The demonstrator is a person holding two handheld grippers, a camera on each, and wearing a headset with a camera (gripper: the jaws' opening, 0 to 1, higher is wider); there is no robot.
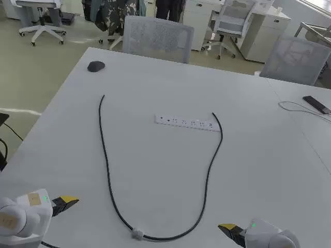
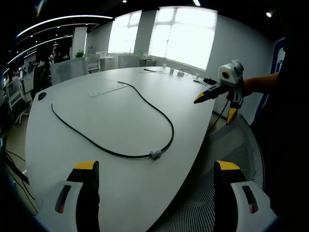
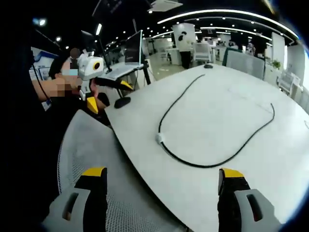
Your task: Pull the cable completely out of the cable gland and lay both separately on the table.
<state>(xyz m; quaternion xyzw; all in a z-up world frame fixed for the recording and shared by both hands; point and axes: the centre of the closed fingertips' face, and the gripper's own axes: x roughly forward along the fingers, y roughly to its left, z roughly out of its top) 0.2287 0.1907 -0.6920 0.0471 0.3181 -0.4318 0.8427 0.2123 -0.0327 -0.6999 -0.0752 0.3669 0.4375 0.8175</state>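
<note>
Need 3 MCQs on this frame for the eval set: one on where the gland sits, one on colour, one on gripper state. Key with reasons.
1. Where is the cable gland on the cable?
A. At a loose end
B. On the bend of the loop nearest the person
C. Off the cable, lying apart

2. What colour is the cable?
A. Orange
B. White
C. Black

3. How are the left gripper and right gripper?
A. Both open, holding nothing
B. Left shut on the cable
C. Right shut on the gland

Key: 1 B, the gland sits threaded at the bottom of the U. 2 C, it reads black against the white table. 3 A, each gripper view shows its fingers spread with nothing between.
</note>
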